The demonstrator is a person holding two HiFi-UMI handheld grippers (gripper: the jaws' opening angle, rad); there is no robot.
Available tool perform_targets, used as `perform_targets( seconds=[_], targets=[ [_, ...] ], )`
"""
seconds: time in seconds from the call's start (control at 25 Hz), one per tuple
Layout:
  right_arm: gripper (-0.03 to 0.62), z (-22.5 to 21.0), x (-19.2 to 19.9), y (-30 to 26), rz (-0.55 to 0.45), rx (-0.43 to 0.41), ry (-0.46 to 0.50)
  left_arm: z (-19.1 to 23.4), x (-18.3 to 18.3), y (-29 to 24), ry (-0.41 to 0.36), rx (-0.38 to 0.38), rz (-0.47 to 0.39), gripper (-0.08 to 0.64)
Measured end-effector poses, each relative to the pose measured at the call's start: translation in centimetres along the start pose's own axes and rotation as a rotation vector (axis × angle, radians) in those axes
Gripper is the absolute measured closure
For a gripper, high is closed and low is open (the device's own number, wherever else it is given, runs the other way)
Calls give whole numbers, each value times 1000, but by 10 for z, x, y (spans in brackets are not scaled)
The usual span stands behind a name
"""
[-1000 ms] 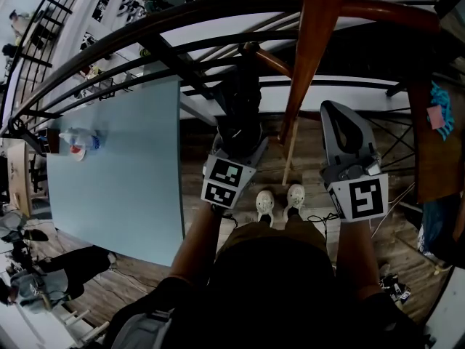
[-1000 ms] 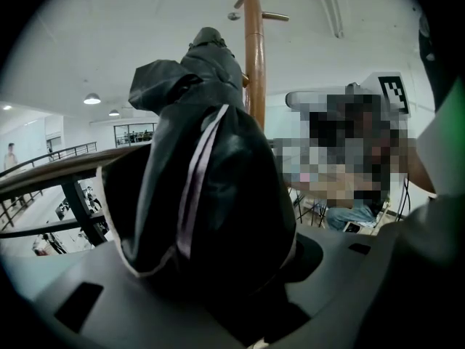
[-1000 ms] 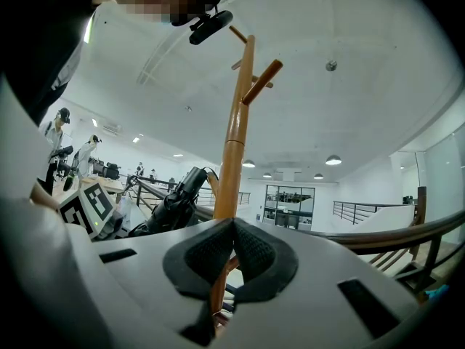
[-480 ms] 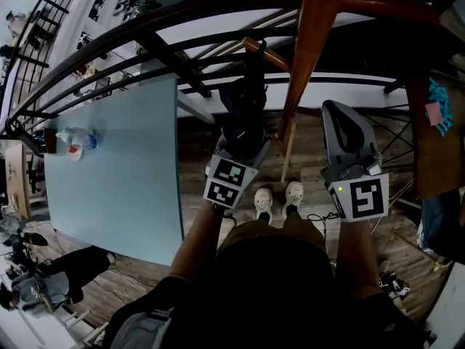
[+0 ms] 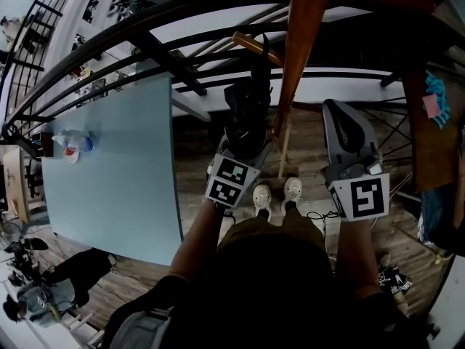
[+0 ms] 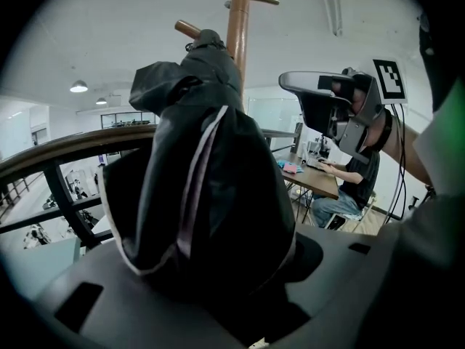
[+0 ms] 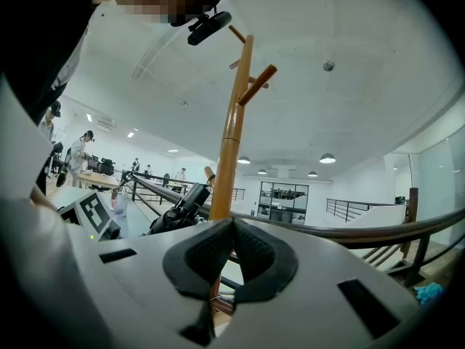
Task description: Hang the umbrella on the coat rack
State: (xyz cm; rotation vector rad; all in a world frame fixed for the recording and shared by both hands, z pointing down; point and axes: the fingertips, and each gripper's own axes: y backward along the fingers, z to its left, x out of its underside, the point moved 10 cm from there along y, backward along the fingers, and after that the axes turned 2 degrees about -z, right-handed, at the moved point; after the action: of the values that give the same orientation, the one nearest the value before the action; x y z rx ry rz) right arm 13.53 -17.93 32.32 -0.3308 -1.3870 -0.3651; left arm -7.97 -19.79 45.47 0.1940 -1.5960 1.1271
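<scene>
- Head view: the left gripper [image 5: 243, 144] squeezes the low end of the umbrella [image 5: 247, 107]. The umbrella sticks up from between its fingers, close beside the rack [image 5: 304, 42].
- The umbrella is soft black cloth, folded and bunched into a fat roll. Its thin top lies across a brown wooden peg [image 5: 249, 43].
- The right gripper [image 5: 347, 126] is on the other side of the round wooden rack, apart from the umbrella.
- Left gripper view: the umbrella fills the gap between the fingers, and they press it from both sides. The cloth is shiny and wrinkled, with a pale edge. Its long way runs up and a bit away, with the tip at the peg.
- Right gripper view: the fingers are shut tight. The bumpy black pads [image 7: 205, 256] touch, with nothing between them. The smooth rack stands straight up behind them. The umbrella is off to the left, leaning up toward the rack.
</scene>
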Motion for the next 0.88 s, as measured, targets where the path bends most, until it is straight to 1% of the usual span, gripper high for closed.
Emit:
perform_targets(
  seconds=[0.32, 0.48, 0.64, 0.8, 0.88],
  targets=[
    [563, -3, 1, 7, -6, 12, -4, -14, 6, -8, -8, 36, 32, 327],
    [563, 1, 1, 9, 5, 12, -5, -19, 13, -7, 8, 55, 43, 325],
    [563, 5, 0, 12, 18, 12, -1, -19, 21, -5, 18, 55, 62, 324],
    [563, -3, 6, 20, 20, 9, 4, -28, 31, -14, 33, 47, 93, 322],
    [563, -5, 9, 23, 24, 8, 4, -31, 33, -17, 38, 45, 95, 321]
  ],
)
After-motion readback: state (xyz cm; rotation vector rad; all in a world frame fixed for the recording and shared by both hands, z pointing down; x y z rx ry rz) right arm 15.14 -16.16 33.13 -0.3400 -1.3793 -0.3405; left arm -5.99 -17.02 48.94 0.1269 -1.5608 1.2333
